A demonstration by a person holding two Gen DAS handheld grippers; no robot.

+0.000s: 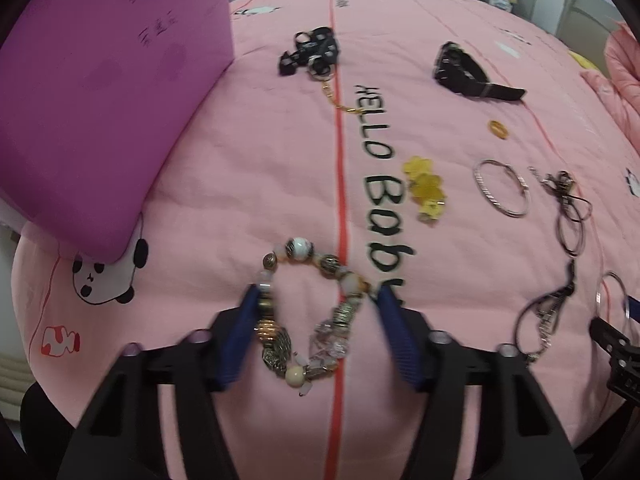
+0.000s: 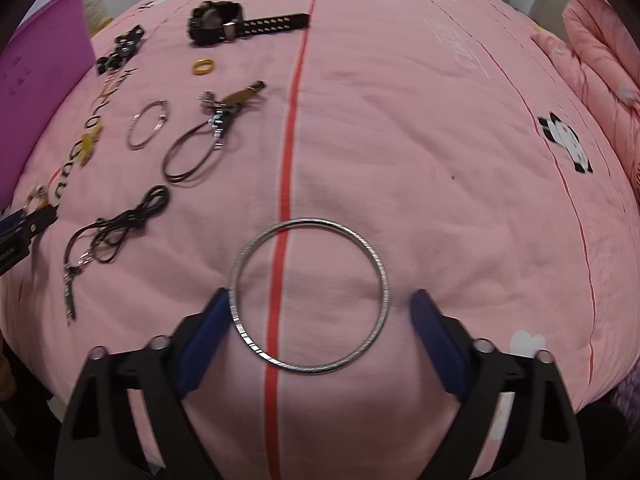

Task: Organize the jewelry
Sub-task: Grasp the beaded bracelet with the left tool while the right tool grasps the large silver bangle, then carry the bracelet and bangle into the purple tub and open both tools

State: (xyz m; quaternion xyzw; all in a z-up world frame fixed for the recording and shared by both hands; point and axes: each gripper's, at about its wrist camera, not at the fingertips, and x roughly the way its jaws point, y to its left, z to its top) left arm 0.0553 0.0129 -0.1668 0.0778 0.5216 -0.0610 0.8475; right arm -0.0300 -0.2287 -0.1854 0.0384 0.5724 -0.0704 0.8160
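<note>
A beaded bracelet (image 1: 308, 312) of silver, cream and clear beads lies on the pink bedspread (image 1: 248, 184) between the blue pads of my left gripper (image 1: 319, 292). Both pads touch its sides, so the gripper is shut on it. In the right wrist view a thin silver bangle (image 2: 310, 296) lies flat between the fingers of my right gripper (image 2: 320, 295). The left pad (image 2: 208, 332) meets the bangle's rim, while a gap separates the right pad from it, so this gripper is open. A purple box (image 1: 92, 92) stands at the left.
More jewelry is spread across the bed: a black watch (image 2: 216, 22), a yellow ring (image 2: 204, 67), a smaller silver bangle (image 2: 146, 124), yellow flower pieces (image 1: 426, 188), black cord necklaces (image 2: 120, 224), and a black bow keychain (image 1: 314, 50). A folded pink quilt (image 2: 600, 48) lies at the right.
</note>
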